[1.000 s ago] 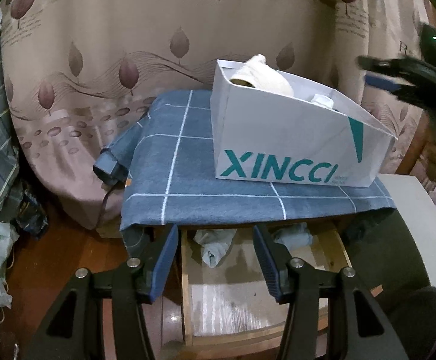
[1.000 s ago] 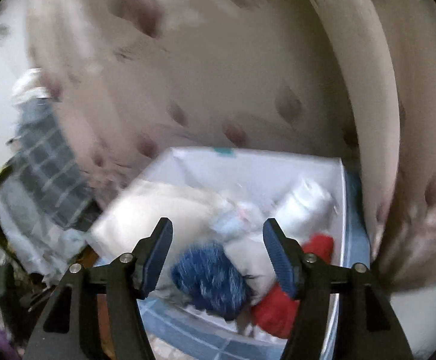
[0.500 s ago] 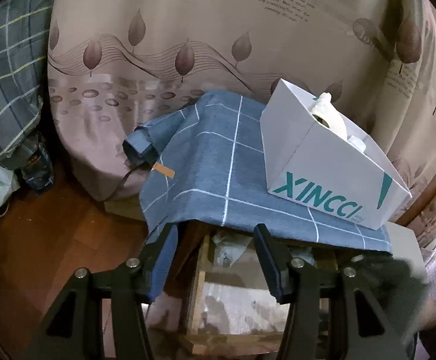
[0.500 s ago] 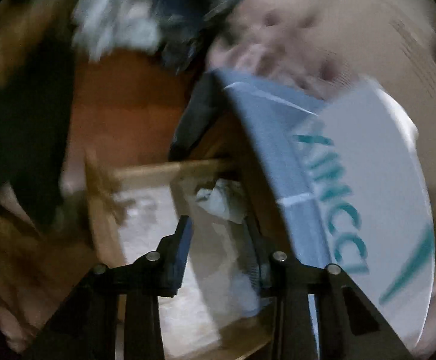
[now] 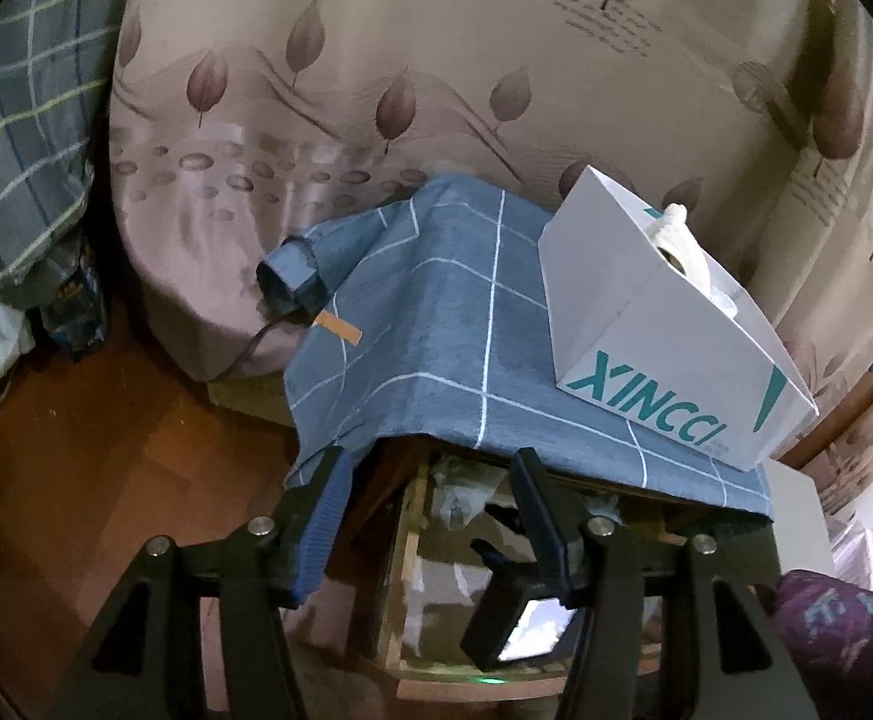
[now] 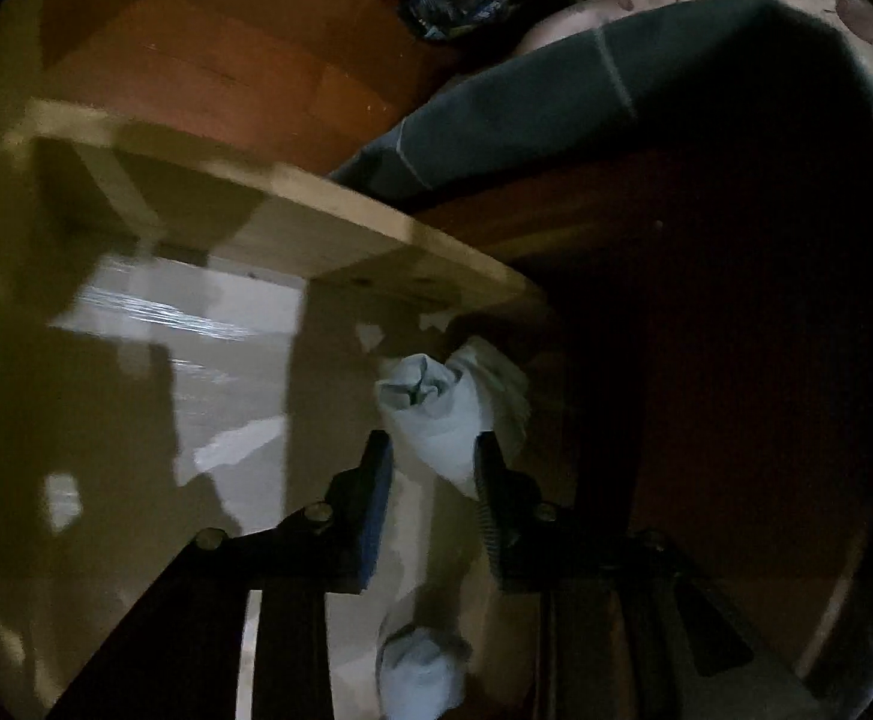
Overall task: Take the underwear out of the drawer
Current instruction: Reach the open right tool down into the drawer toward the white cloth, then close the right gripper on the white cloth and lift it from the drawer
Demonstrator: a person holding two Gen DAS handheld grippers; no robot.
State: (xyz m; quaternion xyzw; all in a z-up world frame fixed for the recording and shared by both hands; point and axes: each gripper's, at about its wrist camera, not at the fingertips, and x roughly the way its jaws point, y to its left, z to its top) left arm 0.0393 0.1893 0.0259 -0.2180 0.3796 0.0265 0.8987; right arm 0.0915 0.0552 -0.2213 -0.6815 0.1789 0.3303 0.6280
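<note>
The rolled pale underwear lies inside the open drawer, close to its wooden side wall, deep in the dim part under the cabinet. The right gripper is down inside the drawer with the roll between its two fingers; its jaws are opening at this moment, the roll touches or nearly touches the right-hand pad, and a narrow gap shows at the left-hand one, so no squeeze is visible. A second pale roll lies lower in the right wrist view, partly cut off by the picture's edge. The drawer floor is light and glossy with patches of glare. In the left wrist view the left gripper hangs in front of the drawer opening, its jaws opening with nothing between them; past its fingers the black body of the right gripper reaches into the drawer, where pale rolled cloth sits at the back. Over the cabinet top is draped a blue cloth with white grid lines, and on it stands a white box with teal lettering, tilted in the view, with cream rolled items showing above its rim. Behind hangs a beige curtain with leaf print. A plaid fabric lies at the left, above a reddish wooden floor.
</note>
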